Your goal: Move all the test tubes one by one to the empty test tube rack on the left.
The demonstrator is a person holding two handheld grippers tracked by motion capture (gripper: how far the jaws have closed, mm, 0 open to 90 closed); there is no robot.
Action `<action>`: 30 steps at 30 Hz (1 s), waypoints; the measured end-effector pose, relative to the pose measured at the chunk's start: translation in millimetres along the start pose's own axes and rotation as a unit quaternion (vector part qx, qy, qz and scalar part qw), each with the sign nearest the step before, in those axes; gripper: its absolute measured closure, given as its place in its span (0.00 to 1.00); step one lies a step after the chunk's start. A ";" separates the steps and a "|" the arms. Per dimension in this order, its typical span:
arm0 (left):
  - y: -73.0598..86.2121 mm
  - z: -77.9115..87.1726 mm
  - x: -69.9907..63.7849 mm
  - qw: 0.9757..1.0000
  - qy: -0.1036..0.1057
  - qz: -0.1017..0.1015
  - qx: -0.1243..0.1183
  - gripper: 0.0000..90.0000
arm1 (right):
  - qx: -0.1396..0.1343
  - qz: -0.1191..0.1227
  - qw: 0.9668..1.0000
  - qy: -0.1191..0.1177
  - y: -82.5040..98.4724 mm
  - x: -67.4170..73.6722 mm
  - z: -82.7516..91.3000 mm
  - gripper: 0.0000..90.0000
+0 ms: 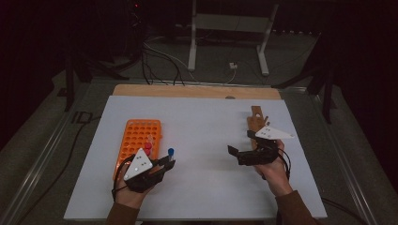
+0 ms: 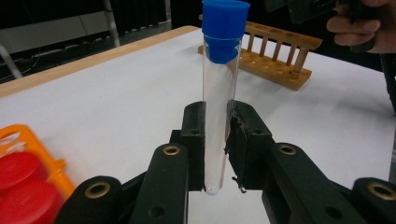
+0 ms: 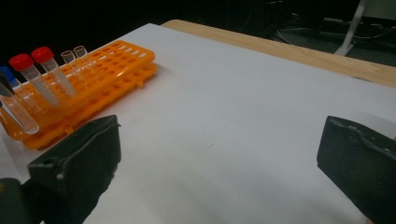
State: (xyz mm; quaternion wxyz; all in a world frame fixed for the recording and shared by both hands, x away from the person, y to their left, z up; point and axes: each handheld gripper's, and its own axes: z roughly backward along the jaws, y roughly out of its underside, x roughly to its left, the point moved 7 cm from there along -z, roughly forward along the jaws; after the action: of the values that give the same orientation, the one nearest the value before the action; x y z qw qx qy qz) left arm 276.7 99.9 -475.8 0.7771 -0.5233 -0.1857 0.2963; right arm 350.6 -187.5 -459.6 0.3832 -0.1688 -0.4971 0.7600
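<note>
— Left tool (image 2: 216, 154) first: what's in it?

— Its two black jaws are clamped on a clear test tube (image 2: 218, 116) with a blue cap (image 2: 224, 28), held upright at the centre of the left gripper view. In the high view that tool (image 1: 164, 164) sits lower left, just right of the orange rack (image 1: 136, 133).

— And the right tool?

— Right tool (image 3: 219, 154) is released, jaws spread wide over bare white worktop (image 3: 233, 93), nothing between them. In the high view it sits right of centre (image 1: 237, 152), beside the wooden rack (image 1: 256, 122).

— Counts?

— Two racks. In the orange one (image 3: 107, 70), at the upper left of the right gripper view, two red-capped tubes (image 3: 35, 74) and two uncapped ones (image 3: 74, 58).

— Any writing?

— None I can read anywhere.
</note>
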 end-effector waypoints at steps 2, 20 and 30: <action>3.6 4.5 2.1 1.000 -0.002 -0.001 0.003 0.86 | -0.001 0.000 1.000 0.000 0.0 -0.4 0.6 0.00; 34.1 35.1 22.2 0.999 -0.033 0.013 0.027 0.86 | -0.003 -0.002 1.000 0.001 0.2 -2.2 2.2 0.00; 39.7 41.7 28.7 0.998 -0.049 0.019 0.028 0.86 | -0.004 -0.003 1.000 0.004 1.4 -5.1 5.1 0.00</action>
State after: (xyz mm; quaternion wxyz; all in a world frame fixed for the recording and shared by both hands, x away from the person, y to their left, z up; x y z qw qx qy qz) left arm 262.9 159.0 -497.1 0.7758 -0.4897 -0.2050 0.3410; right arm 350.1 -194.9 -459.2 0.3863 -0.1720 -0.4995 0.7561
